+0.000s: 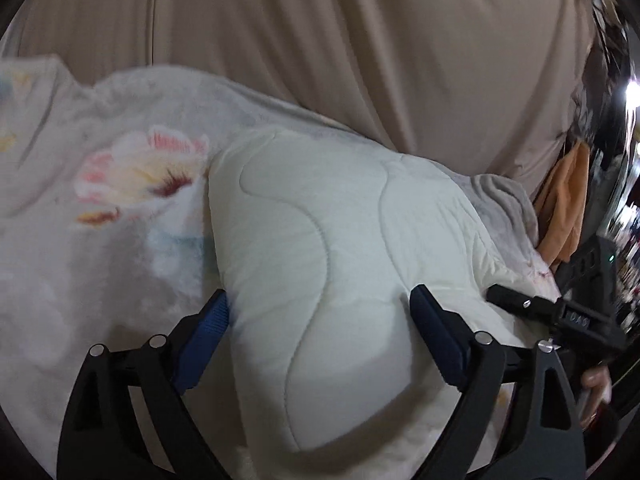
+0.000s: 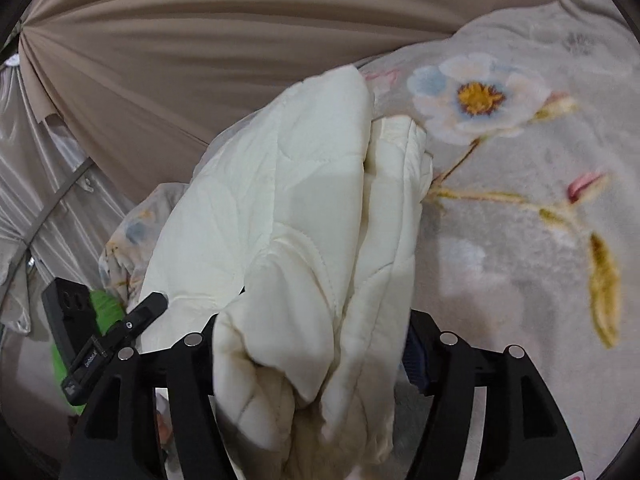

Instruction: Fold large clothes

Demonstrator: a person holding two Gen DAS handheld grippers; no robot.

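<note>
A thick cream quilted comforter [image 1: 320,240] lies folded in a puffy bundle on a grey floral fleece blanket [image 1: 100,184]. My left gripper [image 1: 320,312] has its blue pads on either side of the comforter's near fold, jaws wide around it. In the right wrist view the same comforter [image 2: 288,208] bunches up between my right gripper's [image 2: 316,336] fingers, which clamp several layers; the left fingertip is hidden by fabric. The floral blanket [image 2: 520,200] spreads to the right. Each view shows the other gripper's black body at its edge.
A beige curtain [image 1: 320,40] hangs behind the bed, also in the right wrist view [image 2: 200,40]. An orange cloth [image 1: 568,208] sits at the far right. Something bright green [image 2: 102,308] and shiny silver drapes [image 2: 36,200] are at the left.
</note>
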